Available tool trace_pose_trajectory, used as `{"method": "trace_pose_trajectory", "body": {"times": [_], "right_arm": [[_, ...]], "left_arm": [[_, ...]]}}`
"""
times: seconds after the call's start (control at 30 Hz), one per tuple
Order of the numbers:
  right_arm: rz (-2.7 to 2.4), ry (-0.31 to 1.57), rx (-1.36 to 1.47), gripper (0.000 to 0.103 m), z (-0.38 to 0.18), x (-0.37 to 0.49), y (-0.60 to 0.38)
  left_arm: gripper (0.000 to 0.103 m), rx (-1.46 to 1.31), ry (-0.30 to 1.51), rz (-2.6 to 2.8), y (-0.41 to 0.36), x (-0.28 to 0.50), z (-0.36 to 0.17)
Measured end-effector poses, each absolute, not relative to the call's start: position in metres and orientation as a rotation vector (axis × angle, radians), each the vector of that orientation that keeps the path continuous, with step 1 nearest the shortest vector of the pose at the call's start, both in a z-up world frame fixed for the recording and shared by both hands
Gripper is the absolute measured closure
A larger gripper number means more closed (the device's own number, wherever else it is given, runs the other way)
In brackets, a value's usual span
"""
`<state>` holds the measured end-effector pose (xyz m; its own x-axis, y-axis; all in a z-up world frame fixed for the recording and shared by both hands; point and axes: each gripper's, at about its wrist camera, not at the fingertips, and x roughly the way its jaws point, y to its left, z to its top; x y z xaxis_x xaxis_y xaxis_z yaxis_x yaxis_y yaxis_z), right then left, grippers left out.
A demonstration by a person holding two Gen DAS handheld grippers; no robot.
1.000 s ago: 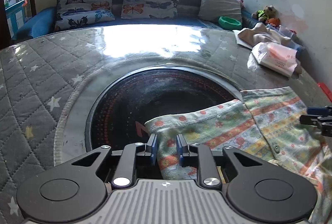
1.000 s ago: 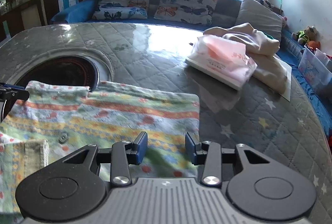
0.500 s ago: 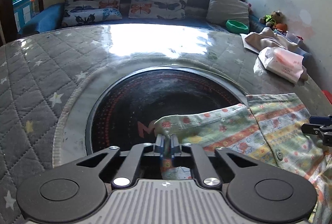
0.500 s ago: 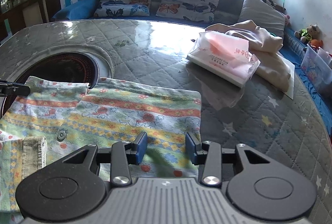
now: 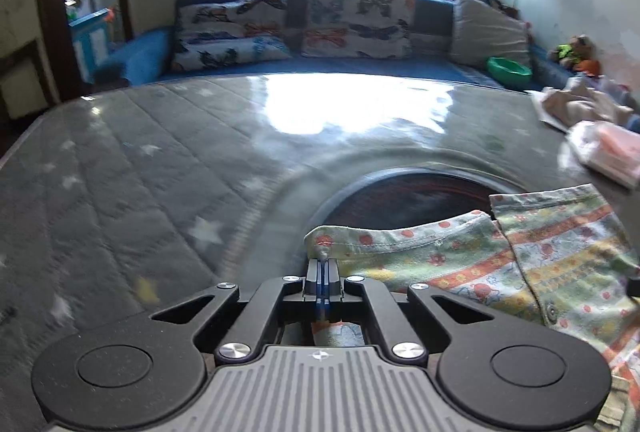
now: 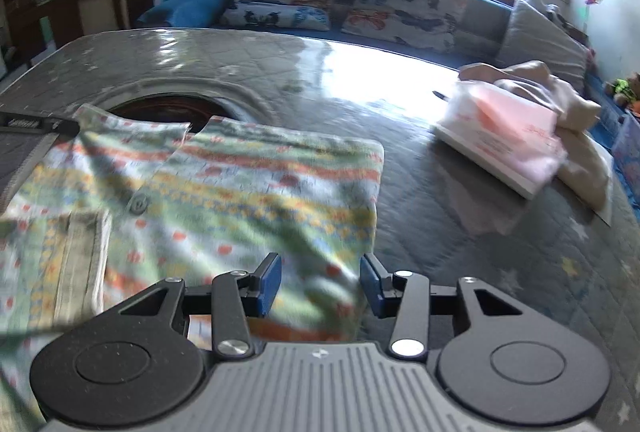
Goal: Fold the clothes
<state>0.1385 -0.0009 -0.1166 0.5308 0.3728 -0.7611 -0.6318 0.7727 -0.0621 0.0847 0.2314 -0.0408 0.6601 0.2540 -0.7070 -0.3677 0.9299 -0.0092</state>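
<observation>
Item: patterned garment [image 6: 248, 176], spread flat on quilted table [image 5: 168, 160], long axis running across both views. Left gripper [image 5: 323, 268] clamped on its far-left corner; right gripper [image 6: 320, 282] jaws parting, right-edge cloth lying loose between them.

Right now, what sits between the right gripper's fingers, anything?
The patterned garment: its near right corner lies between the right gripper fingers, whose jaws are opening and not pressing it. The right wrist view shows this.
</observation>
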Motion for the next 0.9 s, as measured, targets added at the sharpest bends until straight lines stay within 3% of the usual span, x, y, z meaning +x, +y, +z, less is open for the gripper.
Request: {"method": "trace_pose_trajectory", "body": {"times": [0.27, 0.43, 0.77, 0.9], "right_arm": [[0.695, 0.774, -0.358, 0.059, -0.109, 0.12, 0.021], [0.775, 0.736, -0.387, 0.06, -0.094, 0.092, 0.026], [0.83, 0.722, -0.406, 0.06, -0.084, 0.053, 0.025], [0.834, 0.729, -0.39, 0.059, -0.085, 0.043, 0.022]], "left_arm": [[0.101, -0.07, 0.785, 0.431, 0.259, 0.095, -0.04], [0.088, -0.11, 0.769, 0.393, 0.258, 0.083, -0.032], [0.088, -0.107, 0.761, 0.055, 0.172, 0.024, -0.017], [0.081, -0.1, 0.778, -0.013, 0.146, 0.017, -0.026]]}}
